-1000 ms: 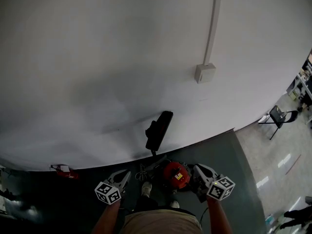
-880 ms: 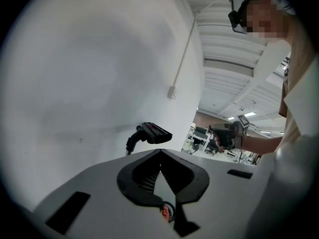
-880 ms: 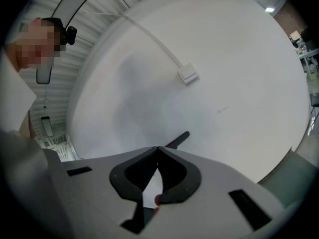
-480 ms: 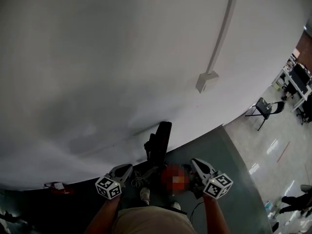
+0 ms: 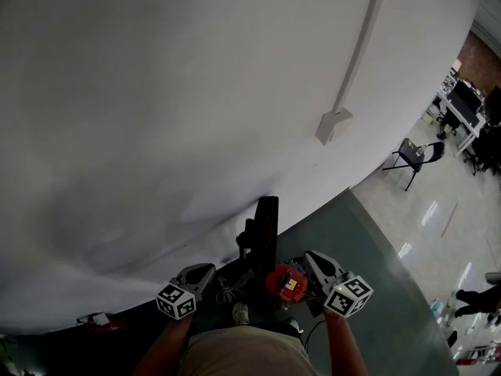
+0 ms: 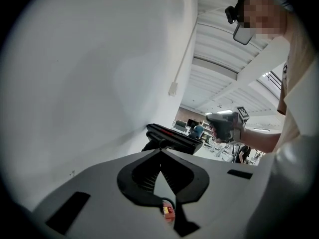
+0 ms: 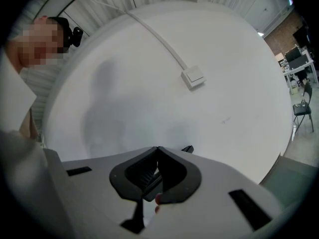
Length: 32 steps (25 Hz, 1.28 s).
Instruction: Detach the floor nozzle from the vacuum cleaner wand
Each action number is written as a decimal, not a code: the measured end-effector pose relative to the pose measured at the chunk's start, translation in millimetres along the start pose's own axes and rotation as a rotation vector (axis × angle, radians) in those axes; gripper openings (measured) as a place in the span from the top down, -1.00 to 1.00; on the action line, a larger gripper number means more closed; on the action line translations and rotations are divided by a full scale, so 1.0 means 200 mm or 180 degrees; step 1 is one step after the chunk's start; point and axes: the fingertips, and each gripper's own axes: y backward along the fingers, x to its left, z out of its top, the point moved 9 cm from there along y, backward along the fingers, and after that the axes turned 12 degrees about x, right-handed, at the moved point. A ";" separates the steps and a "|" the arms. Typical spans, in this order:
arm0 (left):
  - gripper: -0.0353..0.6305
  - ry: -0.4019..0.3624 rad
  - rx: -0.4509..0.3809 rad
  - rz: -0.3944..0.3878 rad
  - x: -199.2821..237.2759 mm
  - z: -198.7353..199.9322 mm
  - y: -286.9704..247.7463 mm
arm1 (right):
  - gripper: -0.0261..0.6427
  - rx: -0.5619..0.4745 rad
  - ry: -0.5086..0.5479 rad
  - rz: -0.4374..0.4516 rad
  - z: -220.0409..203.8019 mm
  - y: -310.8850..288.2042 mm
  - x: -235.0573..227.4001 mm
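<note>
The black floor nozzle point(image 5: 264, 227) stands on end against the white wall, above the red vacuum body point(image 5: 284, 282) on the dark floor. My left gripper point(image 5: 207, 269) hangs to the left of the nozzle, shut and empty. To the right of the red body, my right gripper point(image 5: 310, 256) is also shut and empty. In the left gripper view the nozzle point(image 6: 174, 137) lies just beyond the closed jaws of the left gripper point(image 6: 160, 151), with the right gripper point(image 6: 224, 126) further off. The right gripper view shows only the nozzle's tip point(image 7: 188, 149) past the right gripper's point(image 7: 158, 148) closed jaws.
A white conduit runs down the wall to a junction box point(image 5: 332, 124). A tangle of cable point(image 5: 227, 292) and my shoe point(image 5: 239, 313) lie by the vacuum. A small red object point(image 5: 98, 319) sits at the wall's foot on the left. A folding chair point(image 5: 411, 157) stands far right.
The head view has swung, so the wall box and chair have shifted in the picture. Both grippers have drifted sideways and now flank the nozzle and red body more closely. Both jaws stay shut.
</note>
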 end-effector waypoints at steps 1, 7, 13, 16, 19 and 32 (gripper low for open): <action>0.87 -0.0011 0.0017 -0.0026 0.02 0.00 0.00 | 0.89 -0.0019 0.0001 -0.0018 0.00 -0.01 0.01; 0.87 -0.0038 0.0068 -0.0167 0.11 -0.02 -0.02 | 0.89 -0.0058 0.0052 -0.0111 0.00 -0.05 0.11; 0.87 0.0096 0.0014 -0.0397 0.14 -0.01 -0.08 | 0.88 0.0003 0.0055 -0.0194 -0.04 -0.05 0.18; 0.87 0.0102 0.0053 -0.0506 0.15 -0.03 -0.15 | 0.88 0.0056 0.0101 -0.0296 -0.05 -0.05 0.20; 0.87 0.0037 0.0147 -0.0573 0.16 -0.06 -0.22 | 0.88 0.0069 0.0186 -0.0262 -0.05 -0.06 0.23; 0.29 -0.0493 0.0478 -0.0061 0.27 -0.20 -0.52 | 0.32 -0.0054 -0.0013 -0.0086 0.00 -0.21 0.13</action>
